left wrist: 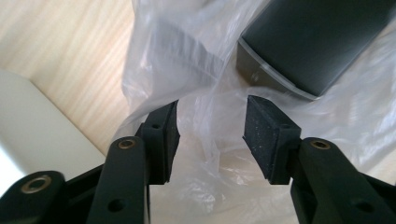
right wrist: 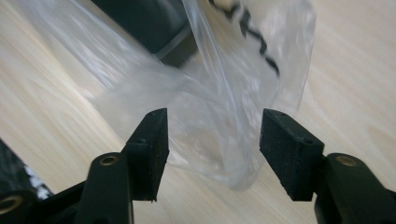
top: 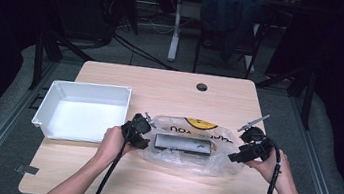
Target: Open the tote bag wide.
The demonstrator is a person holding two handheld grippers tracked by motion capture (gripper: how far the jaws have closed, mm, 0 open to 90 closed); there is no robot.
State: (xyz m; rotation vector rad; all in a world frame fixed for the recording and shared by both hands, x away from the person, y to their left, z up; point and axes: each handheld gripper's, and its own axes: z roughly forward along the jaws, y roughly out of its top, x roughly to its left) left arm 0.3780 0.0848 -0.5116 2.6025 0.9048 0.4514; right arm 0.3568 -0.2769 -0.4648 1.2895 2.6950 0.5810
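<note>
Between the parted pads of the left tool hangs loose film of the clear plastic bag, not pinched; the pads stand apart with crumpled plastic slack in the gap; the right tool is likewise released, its pads well apart on either side of a fold at the bag's other end; in the high view the two tools sit at the left and right ends of the bag, which lies flat on the table near its front edge; inside it rests the dark flat box, lengthwise and seemingly fully enclosed; the bagging itself looks done, judging from how things lie; the white bin stands just left of the bag, nothing in it, so moving the bagged box there may be what is left.
</note>
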